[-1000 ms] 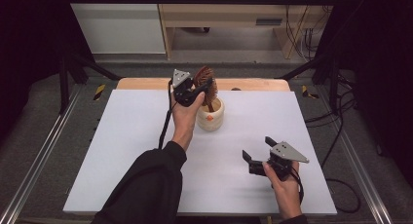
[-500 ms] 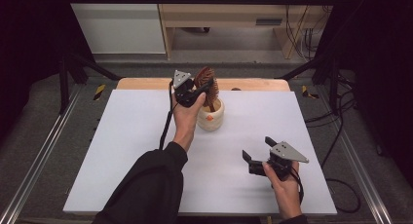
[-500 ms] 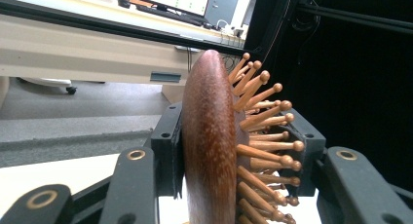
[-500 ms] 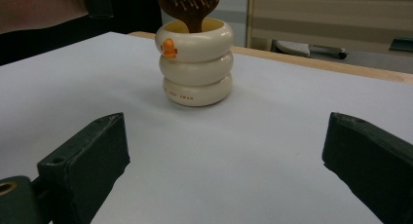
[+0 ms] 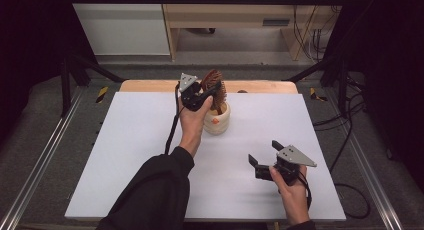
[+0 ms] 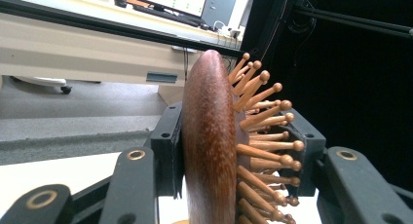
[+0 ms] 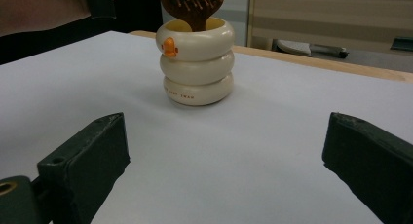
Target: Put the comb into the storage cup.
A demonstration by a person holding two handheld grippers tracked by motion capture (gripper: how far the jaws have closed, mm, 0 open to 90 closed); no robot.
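A brown wooden hairbrush (image 5: pixel 214 82) with peg bristles stands upright, handle down, in a cream ribbed cup (image 5: pixel 217 120) at the back middle of the white table. My left gripper (image 5: pixel 205 94) is shut on the brush head; in the left gripper view its pads clamp the hairbrush (image 6: pixel 210 146) on the smooth back and the bristle side. My right gripper (image 5: pixel 262 159) rests low near the front right, open with nothing between its jaws. It faces the cup (image 7: pixel 197 67), where the hairbrush (image 7: pixel 193 5) sticks out of the top.
The white table top (image 5: pixel 125 155) is edged by a wooden strip (image 5: pixel 150 85) at the back. Metal rails (image 5: pixel 40 165) run along the left and right sides. A cabinet and cables stand beyond the far edge.
The brush head has tilted slightly, now standing more upright over the cup. Both hands stay in place.
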